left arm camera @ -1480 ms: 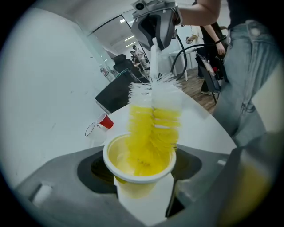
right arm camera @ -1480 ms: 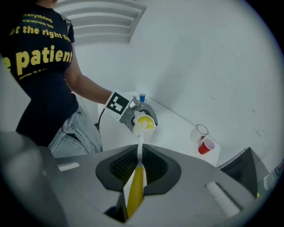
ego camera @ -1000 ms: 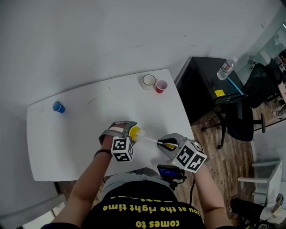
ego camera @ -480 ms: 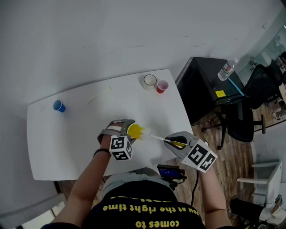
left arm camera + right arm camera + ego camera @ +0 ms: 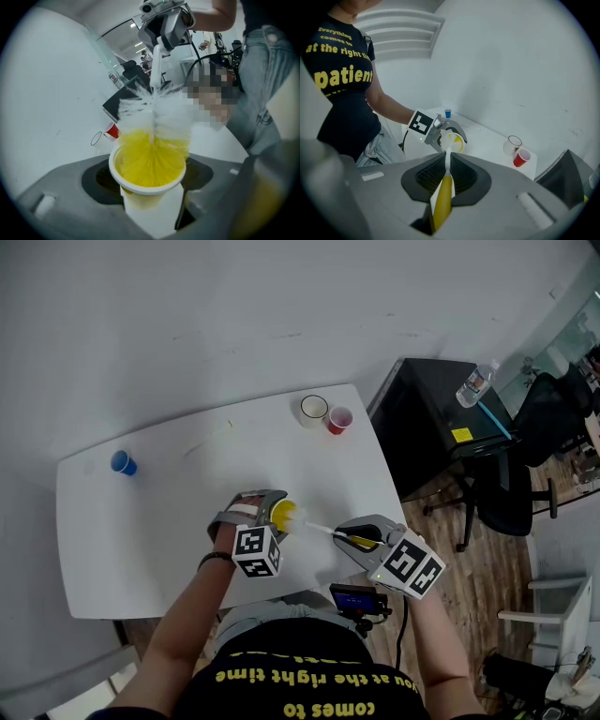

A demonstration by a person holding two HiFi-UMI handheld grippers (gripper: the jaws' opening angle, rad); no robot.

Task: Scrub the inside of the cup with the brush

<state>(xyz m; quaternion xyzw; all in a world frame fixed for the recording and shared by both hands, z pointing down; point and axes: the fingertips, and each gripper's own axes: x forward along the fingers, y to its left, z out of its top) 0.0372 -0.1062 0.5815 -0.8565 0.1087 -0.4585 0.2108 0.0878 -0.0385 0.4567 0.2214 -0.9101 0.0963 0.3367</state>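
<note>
The yellow cup is clamped in the left gripper over the table, mouth tilted toward the right gripper, which is closed narrowly on the brush handle so that the bristles reach inside.

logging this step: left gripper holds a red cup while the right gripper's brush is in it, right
Not red: the left gripper view shows the left gripper holding a yellow cup, with the right gripper's brush in it. The red cup stands apart on the table.
</note>
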